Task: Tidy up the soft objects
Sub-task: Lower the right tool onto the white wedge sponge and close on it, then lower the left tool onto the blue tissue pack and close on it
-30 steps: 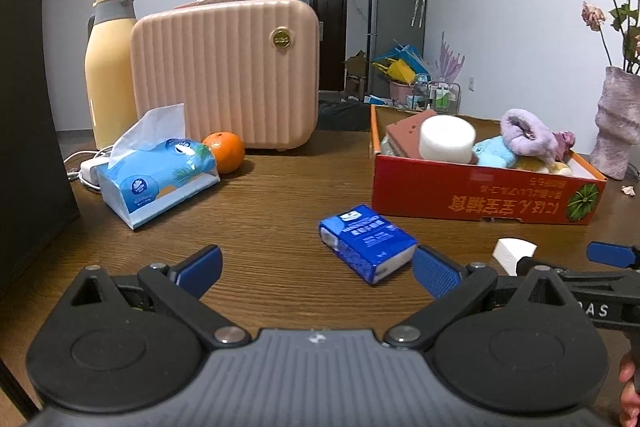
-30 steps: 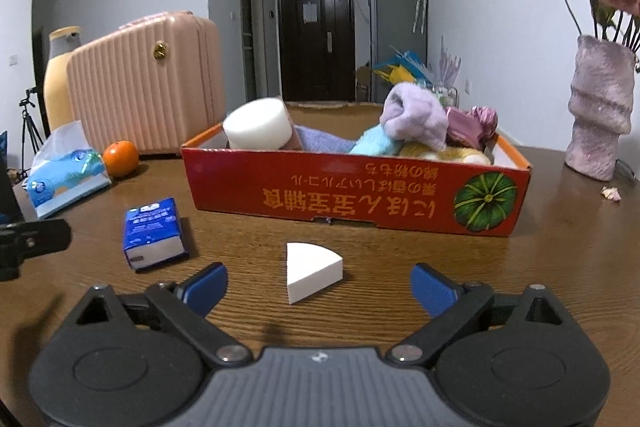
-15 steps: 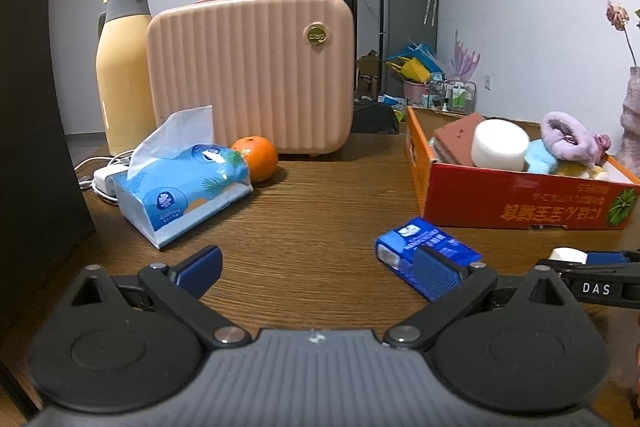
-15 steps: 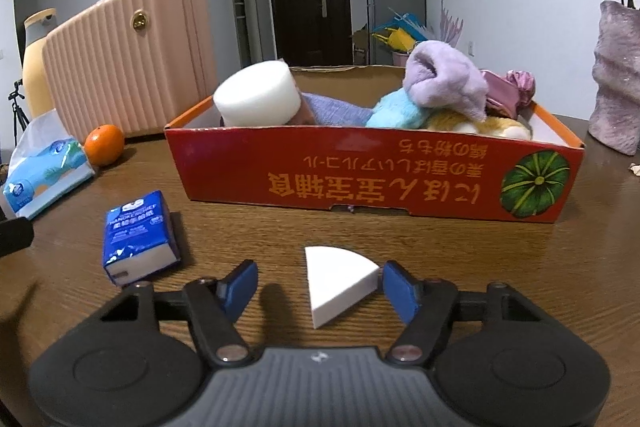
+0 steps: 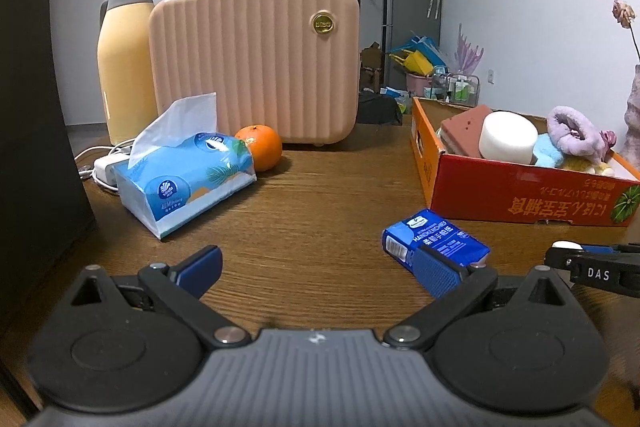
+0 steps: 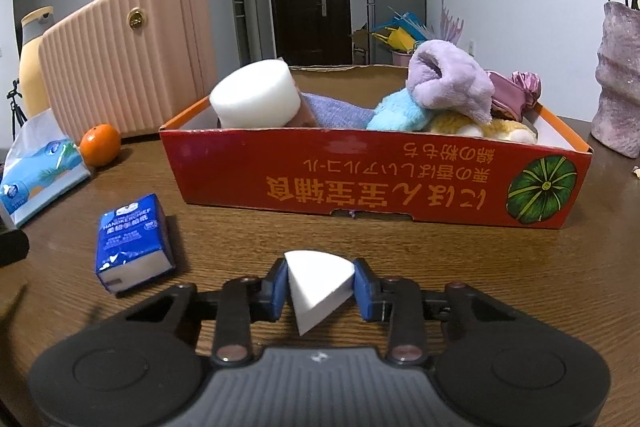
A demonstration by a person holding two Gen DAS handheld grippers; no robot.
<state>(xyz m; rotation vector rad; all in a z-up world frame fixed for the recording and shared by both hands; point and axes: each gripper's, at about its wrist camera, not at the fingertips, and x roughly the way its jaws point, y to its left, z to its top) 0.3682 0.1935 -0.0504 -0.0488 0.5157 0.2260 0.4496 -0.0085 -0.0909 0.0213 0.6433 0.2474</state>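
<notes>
White foam showed first in the right wrist view: the wedge sponge (image 6: 318, 283) sat between the pads of my right gripper (image 6: 320, 285), jaws closing with both pads against its sides, near the tabletop's front edge. The red box (image 6: 376, 183) of soft items lay straight ahead beyond it, long side facing me. In the left wrist view, my left gripper (image 5: 316, 267) stood wide apart and empty; the blue tissue pack (image 5: 434, 239) lay just past its right finger (image 5: 434, 273).

One box (image 6: 376, 187), two sponges (image 6: 320, 287), two tissue packs (image 6: 132, 243), one orange (image 6: 100, 145), one suitcase (image 5: 256, 63), one jug (image 5: 126, 59), one vase (image 6: 620, 79).
</notes>
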